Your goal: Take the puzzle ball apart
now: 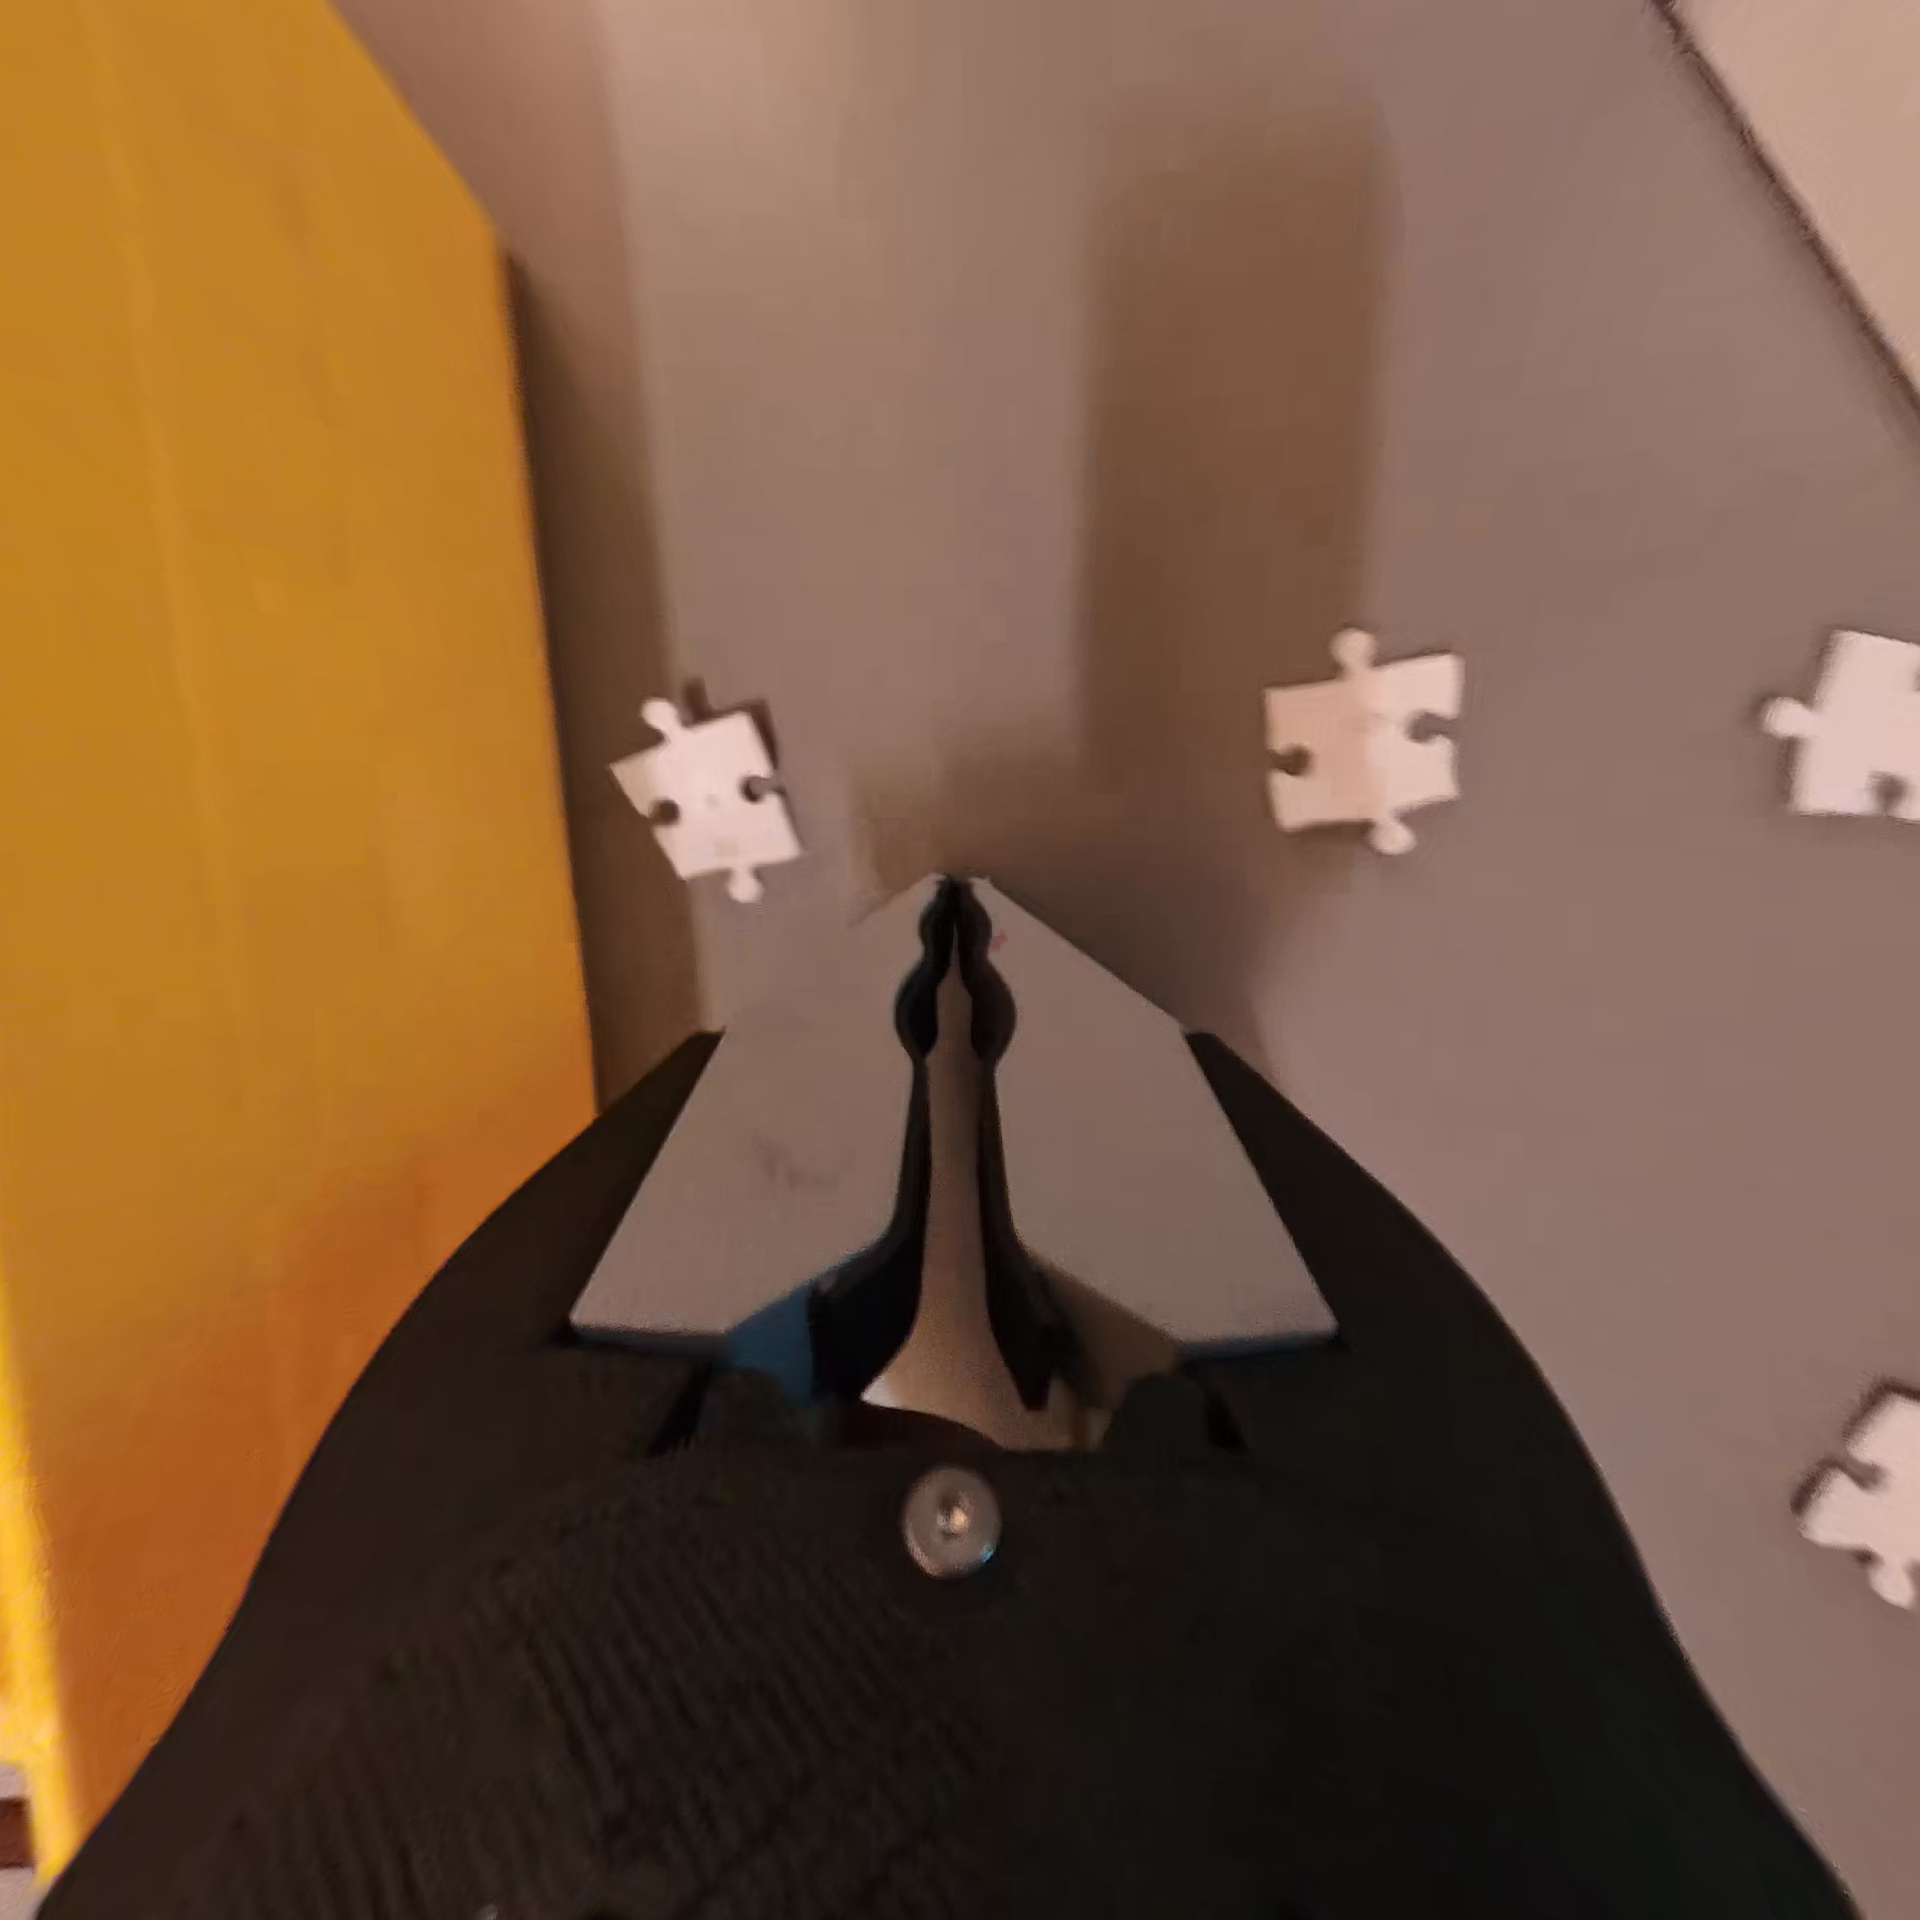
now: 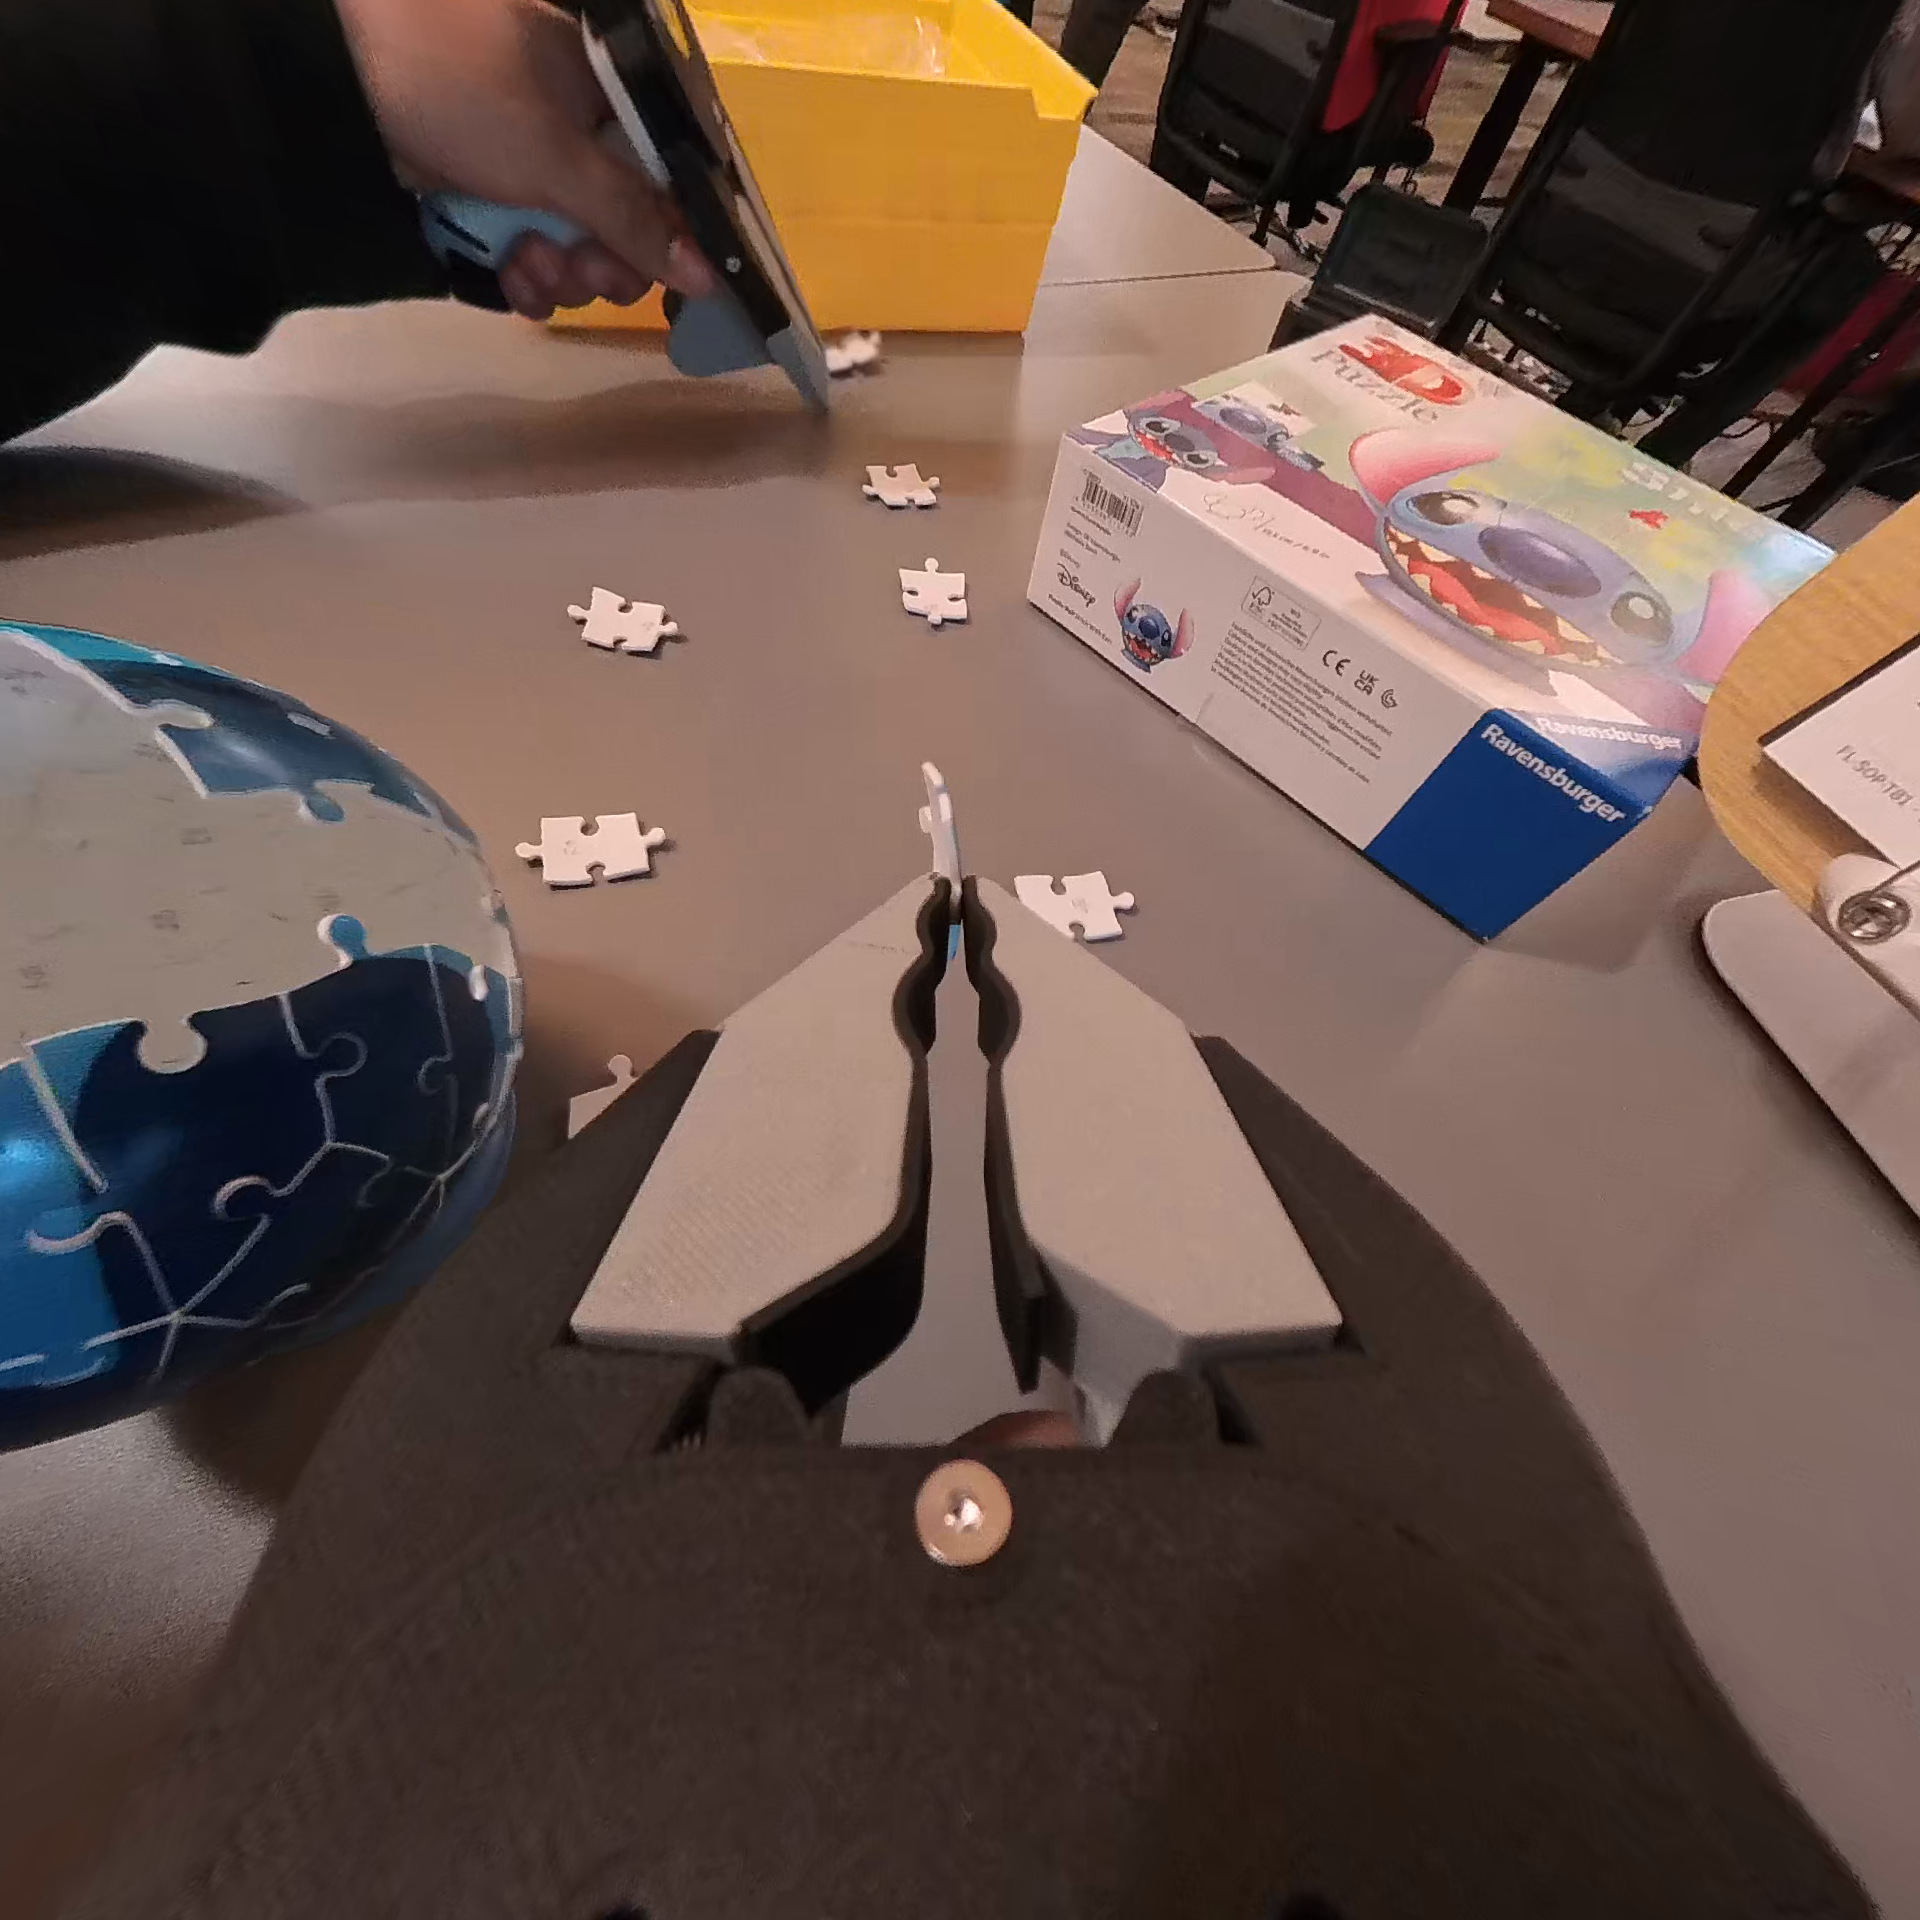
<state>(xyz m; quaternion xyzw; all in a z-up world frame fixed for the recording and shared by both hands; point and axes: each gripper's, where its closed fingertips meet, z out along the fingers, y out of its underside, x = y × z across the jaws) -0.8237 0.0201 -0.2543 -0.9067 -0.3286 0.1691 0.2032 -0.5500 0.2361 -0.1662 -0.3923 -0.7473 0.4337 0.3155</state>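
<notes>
blue puzzle ball (image 2: 208, 1039) part-stripped, right claw (image 2: 957, 902) pinching a piece (image 2: 940, 821), left claw (image 1: 951, 888) pressed together

Puzzle ball (image 2: 208, 1039) sat on the grey table (image 2: 1247, 1247) toward its left edge: glossy blue shell, part opened, pale inner side showing. Loose pieces (image 2: 590, 847) lay white side up across the middle. One piece (image 2: 940, 831) stood upright, pinched in right gripper (image 2: 958, 894).
</notes>
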